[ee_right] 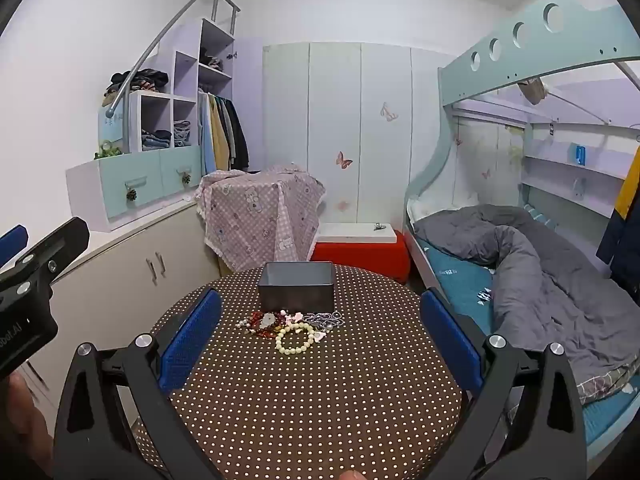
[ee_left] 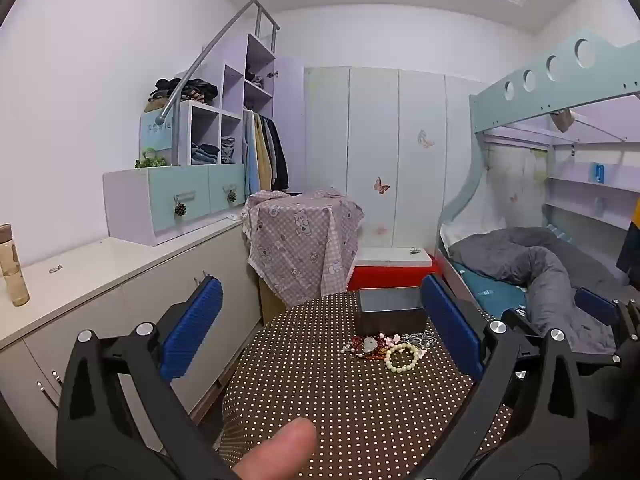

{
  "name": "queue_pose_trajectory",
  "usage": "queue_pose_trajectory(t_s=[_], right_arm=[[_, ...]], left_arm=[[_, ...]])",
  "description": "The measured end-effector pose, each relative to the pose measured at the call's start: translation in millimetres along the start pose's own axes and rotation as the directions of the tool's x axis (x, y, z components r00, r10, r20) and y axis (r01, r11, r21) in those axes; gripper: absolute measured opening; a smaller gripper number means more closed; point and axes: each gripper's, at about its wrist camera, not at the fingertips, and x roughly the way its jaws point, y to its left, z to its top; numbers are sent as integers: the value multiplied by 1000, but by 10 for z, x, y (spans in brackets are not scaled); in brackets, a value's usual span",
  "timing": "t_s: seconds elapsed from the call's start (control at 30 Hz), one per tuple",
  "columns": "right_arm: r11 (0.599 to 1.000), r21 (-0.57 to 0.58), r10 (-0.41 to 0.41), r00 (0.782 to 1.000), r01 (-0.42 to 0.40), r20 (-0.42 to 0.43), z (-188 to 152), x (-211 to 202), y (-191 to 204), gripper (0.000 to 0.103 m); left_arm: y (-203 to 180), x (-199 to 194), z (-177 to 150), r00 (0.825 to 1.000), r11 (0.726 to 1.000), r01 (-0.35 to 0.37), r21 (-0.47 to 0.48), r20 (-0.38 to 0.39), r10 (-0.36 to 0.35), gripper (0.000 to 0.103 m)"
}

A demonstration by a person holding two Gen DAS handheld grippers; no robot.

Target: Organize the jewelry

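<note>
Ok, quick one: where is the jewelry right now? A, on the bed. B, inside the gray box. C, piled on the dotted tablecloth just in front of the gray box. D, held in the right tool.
C: the jewelry pile, with the cream bead bracelet nearest the camera, lies on the dotted tablecloth just in front of the gray box; both tools are open and hold nothing.

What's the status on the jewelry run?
Left tool, right tool open, empty. Jewelry pile on table, beside gray box. Path clear.
</note>
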Motion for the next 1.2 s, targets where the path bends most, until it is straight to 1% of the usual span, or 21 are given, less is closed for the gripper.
queue_pose_trajectory(t_s=[0.73,0.9,0.93,1.07,1.2], right_arm=[[1000,1,1,1000,-2,14,-5,-17,24,96],[1000,-8,0,1000,0,24,122,-7,27,96],[1000,-12,-2,1000,2,27,82,-11,20,96],[1000,-17,-3,1000,4,29,101,17,23,96],[1000,-27,-3,999,4,36,105,59,22,96]], left_arm=[[1,5,1,1000,1000,0,-8,-1,0,97],[-10,23,-44,1000,1000,-3,-6,2,3,97],[-18,37,-51,1000,1000,-4,-6,3,4,97],[21,81,-13,1000,1000,-6,-5,2,6,97],[54,115,-85,1000,1000,-8,0,-3,8,97]])
